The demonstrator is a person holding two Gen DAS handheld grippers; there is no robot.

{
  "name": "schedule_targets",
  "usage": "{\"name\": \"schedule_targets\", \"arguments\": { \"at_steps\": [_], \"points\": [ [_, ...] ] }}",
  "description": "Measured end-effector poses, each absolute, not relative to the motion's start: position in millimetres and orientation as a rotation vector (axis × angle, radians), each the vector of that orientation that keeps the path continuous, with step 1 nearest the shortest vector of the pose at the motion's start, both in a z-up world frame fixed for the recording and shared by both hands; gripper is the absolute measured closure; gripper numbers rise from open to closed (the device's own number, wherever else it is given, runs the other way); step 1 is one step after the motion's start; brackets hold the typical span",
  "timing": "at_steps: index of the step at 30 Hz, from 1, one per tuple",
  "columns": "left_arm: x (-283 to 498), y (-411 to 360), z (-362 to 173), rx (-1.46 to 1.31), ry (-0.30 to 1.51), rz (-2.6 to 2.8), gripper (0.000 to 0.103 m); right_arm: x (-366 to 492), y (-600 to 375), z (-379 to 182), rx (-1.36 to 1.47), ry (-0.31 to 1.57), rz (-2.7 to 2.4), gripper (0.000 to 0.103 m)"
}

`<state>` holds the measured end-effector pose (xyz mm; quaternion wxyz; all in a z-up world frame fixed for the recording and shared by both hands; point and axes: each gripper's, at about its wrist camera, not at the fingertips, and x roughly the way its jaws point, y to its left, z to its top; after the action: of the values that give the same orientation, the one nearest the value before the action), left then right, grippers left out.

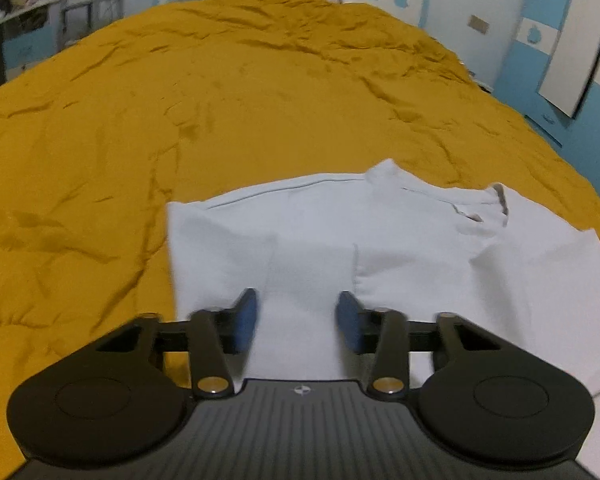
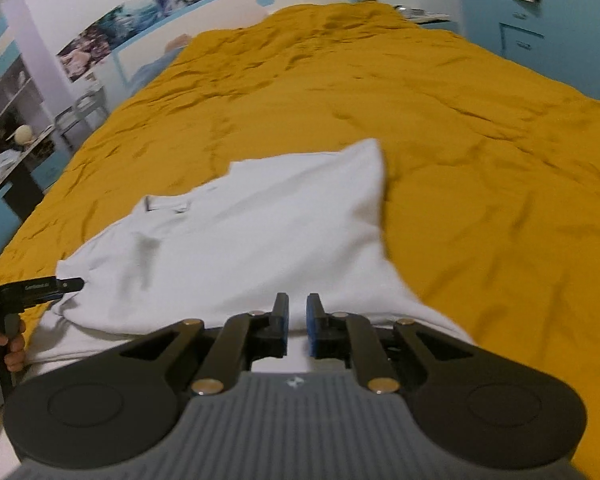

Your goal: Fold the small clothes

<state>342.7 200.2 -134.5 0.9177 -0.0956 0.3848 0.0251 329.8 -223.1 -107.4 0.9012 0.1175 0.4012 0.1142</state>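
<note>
We see a small white cotton shirt (image 1: 380, 248) lying flat on a wrinkled mustard-yellow bedspread (image 1: 220, 100), near the edge closest to us. The left wrist view alone shows a folded sleeve with a seam on the shirt's near side and a ribbed collar toward the right. The right wrist view alone shows the left gripper's (image 2: 74, 283) black fingers reaching the shirt's left edge, with the person's hand (image 2: 8, 344) wrapped round its handle at the frame border, and shelving (image 2: 16, 120) beside the bed.

In the right wrist view the shirt's collar (image 2: 168, 204) sits toward the left, and one corner of the cloth points away up the bed; its long axis runs roughly across the bed, left to right.

Both grippers tilt downward toward the cloth. In its own view the left gripper (image 1: 296, 320) has its blue pads (image 1: 246, 320) well apart over the white fabric, nothing pinched between them. The right gripper (image 2: 298, 320) has its pads (image 2: 313, 326) nearly together with a thin gap; we see white cloth behind that gap but cannot tell whether any is caught in it.
</note>
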Motion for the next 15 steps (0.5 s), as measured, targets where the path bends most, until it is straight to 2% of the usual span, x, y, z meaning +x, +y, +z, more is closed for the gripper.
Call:
{"name": "schedule_targets", "arguments": {
  "at_steps": [2, 3, 8, 10, 15],
  "points": [
    [340.6, 196.5, -131.5, -0.179, 0.785, 0.049, 0.079, 327.3, -229.9, -110.0, 0.248, 0.835, 0.227, 0.097],
    [339.6, 196.5, -129.2, -0.175, 0.783, 0.055, 0.099, 326.1, -232.4, -111.3, 0.25, 0.836, 0.226, 0.097],
    [321.3, 197.3, -90.7, -0.229, 0.687, 0.044, 0.1, 321.9, -223.5, -107.2, 0.209, 0.817, 0.263, 0.094],
    [310.8, 191.6, -67.1, -0.243, 0.644, 0.03, 0.1, 324.1, -212.2, -105.1, 0.169, 0.805, 0.271, 0.072],
    [288.5, 181.5, -24.6, -0.228, 0.592, 0.051, 0.1, 317.9, -199.9, -99.7, 0.086, 0.787, 0.336, 0.065]
  ]
}}
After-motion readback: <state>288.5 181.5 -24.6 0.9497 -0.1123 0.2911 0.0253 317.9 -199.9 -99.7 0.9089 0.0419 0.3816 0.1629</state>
